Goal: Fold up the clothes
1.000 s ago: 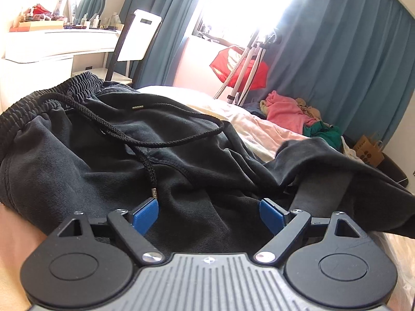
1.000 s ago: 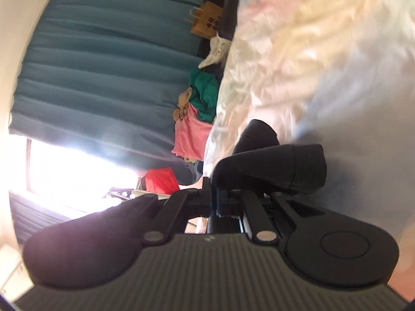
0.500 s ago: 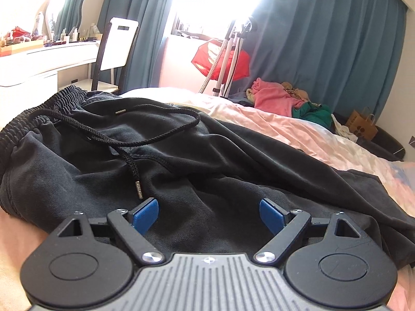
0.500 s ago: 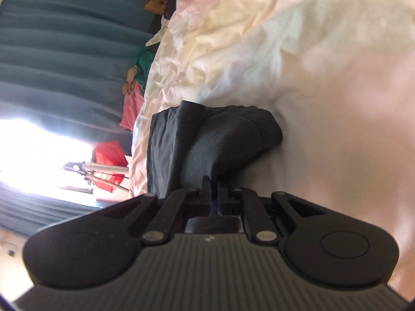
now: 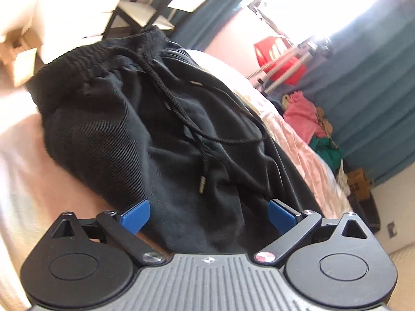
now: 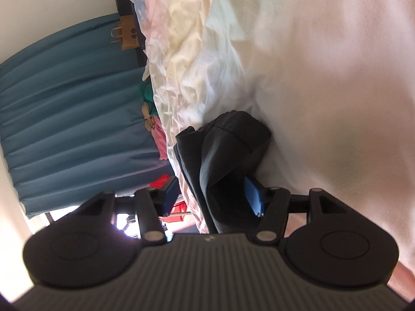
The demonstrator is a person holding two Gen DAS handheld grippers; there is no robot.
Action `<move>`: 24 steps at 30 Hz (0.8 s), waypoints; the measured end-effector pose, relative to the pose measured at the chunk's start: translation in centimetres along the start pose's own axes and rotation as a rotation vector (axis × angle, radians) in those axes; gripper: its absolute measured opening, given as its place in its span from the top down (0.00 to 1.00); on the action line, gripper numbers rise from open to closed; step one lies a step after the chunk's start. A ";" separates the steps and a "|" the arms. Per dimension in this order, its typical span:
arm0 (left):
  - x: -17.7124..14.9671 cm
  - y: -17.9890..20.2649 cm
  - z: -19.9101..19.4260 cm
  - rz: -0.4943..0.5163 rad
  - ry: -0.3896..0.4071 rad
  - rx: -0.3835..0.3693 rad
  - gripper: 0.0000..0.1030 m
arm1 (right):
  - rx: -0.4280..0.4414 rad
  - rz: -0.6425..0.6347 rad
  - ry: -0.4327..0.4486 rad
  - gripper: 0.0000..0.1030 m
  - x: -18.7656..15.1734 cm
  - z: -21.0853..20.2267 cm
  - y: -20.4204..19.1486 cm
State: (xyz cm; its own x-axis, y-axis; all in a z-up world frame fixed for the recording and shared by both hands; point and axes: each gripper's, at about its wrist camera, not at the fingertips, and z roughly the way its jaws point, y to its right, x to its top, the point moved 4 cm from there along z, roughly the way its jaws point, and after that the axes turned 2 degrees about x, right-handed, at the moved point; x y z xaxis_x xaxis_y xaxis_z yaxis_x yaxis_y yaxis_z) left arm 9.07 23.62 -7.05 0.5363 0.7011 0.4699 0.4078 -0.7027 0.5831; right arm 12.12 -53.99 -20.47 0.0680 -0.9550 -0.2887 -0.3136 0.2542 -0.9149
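Black sweatpants (image 5: 166,134) lie on the pale pink bed sheet (image 5: 23,160). Their elastic waistband (image 5: 88,54) is at the far left and a black drawstring (image 5: 181,119) trails across the front. My left gripper (image 5: 208,213) is open, blue pads wide apart, just above the fabric near the crotch. In the right wrist view the leg end of the pants (image 6: 228,145) lies bunched on the sheet (image 6: 324,77). My right gripper (image 6: 212,194) is open, its pads on either side of the leg fabric, which sits loose between them.
Teal curtains (image 5: 368,83) hang behind the bed. A pile of pink and green clothes (image 5: 311,127) lies at the far bed edge. A red item on a stand (image 5: 280,59), a chair (image 5: 160,7), a white desk and a brown paper bag (image 6: 127,33) are around.
My right gripper has opened and let go of the pants leg, which now rests on the sheet. My left gripper has tilted and shifted toward the waistband side, still open.
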 end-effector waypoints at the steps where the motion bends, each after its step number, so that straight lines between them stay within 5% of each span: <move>1: 1.0 -1.5 -0.8 -0.059 0.007 0.008 0.02 | -0.021 -0.014 0.003 0.44 0.0 0.5 0.0; 7: 4.9 -10.5 -2.8 -0.353 0.055 0.083 0.00 | -0.138 -0.145 0.070 0.51 0.7 2.8 -0.6; 10: 5.7 -13.3 -0.8 -0.492 0.021 -0.023 0.01 | -0.178 -0.250 0.124 0.70 1.4 3.4 -1.7; 12: 6.1 -13.5 1.0 -0.509 0.000 -0.083 0.01 | -0.179 -0.290 0.152 0.84 2.0 3.7 -2.1; 18: 7.6 -11.5 3.8 -0.462 0.035 -0.011 0.06 | -0.178 -0.434 0.211 0.93 3.2 4.6 -4.1; 21: 8.6 -10.3 4.1 -0.453 0.047 0.037 0.38 | -0.122 -0.502 0.223 0.93 3.2 4.5 -6.0; 23: 9.4 -9.6 3.7 -0.448 0.066 0.038 0.70 | -0.079 -0.547 0.228 0.93 3.1 4.4 -7.3; 24: 9.9 -9.0 3.3 -0.437 0.075 0.031 0.77 | -0.057 -0.569 0.231 0.93 3.1 4.3 -7.9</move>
State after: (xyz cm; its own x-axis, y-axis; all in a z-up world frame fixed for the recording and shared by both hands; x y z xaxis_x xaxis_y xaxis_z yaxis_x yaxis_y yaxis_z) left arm 13.15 36.49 -9.89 0.2539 0.9393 0.2308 0.6070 -0.3405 0.7181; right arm 18.92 -58.31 -15.34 0.0342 -0.9486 0.3145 -0.3389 -0.3070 -0.8893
